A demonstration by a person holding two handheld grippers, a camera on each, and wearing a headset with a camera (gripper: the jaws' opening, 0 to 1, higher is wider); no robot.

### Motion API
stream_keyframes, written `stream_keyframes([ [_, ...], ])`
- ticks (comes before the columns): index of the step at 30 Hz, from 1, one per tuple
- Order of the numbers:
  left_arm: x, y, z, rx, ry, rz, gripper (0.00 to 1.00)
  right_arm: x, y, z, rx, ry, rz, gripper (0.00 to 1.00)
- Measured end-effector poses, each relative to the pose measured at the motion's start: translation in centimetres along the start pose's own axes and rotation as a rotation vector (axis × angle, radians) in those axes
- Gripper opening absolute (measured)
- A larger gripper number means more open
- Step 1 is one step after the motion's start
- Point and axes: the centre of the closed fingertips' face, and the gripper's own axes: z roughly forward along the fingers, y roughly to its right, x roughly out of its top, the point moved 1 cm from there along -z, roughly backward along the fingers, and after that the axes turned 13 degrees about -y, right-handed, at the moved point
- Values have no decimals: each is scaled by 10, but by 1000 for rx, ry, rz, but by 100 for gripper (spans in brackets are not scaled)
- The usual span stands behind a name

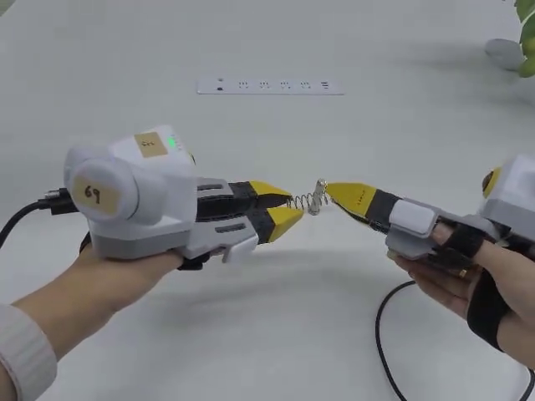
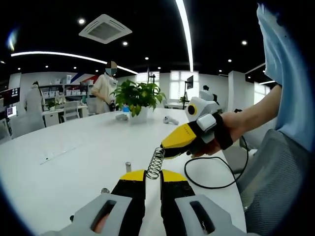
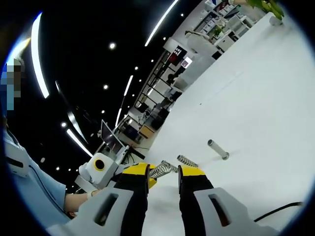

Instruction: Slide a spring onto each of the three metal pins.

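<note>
- Spring (image 1: 304, 200): held clear of the white table (image 1: 251, 334), in the gap between the two grippers.
- Long axis: in the head view it runs almost level from left to right and rises slightly toward the right. One end sits in the left gripper (image 1: 295, 205). The free end points at the tip of the right gripper (image 1: 330, 192).
- In the left gripper view the coil leaves the jaw tips and slants forward and upward, ending against the yellow tip of the other gripper.
- Left gripper: jaws closed to a narrow gap, clamping the near end of the spring between the yellow pads. The left hand (image 1: 125, 271) supports it from below.
- Right gripper: in its own view the jaws stand apart with a clear gap. The spring's free end lies near one jaw and is not pinched. The right hand (image 1: 451, 271) holds it.
- Pin (image 2: 128, 167): stands upright on the table, just beside the left jaw tips.
- Short metal piece (image 1: 318, 197): shows at the spring's right-hand end. Whether it touches the spring cannot be determined.
- Second spring (image 3: 187, 161): lies beyond the right jaw tips.
- Power strip (image 1: 269, 85): lies flat on the table, well apart on the far side.
</note>
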Motion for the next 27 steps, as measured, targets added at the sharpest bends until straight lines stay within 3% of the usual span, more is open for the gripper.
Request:
stream_keyframes([
  [6, -2, -1, 0, 1, -4, -1, 3, 0, -3, 1, 19, 2, 9, 15],
  [17, -2, 0, -1, 0, -3, -1, 3, 1, -3, 2, 5, -5, -18, 9],
  [23, -3, 0, -2, 1, -8, 3, 3, 1, -7, 3, -19, -16, -72, 9],
  [27, -3, 0, -2, 4, -14, 12, 3, 4, -12, 4, -57, -42, -145, 9],
])
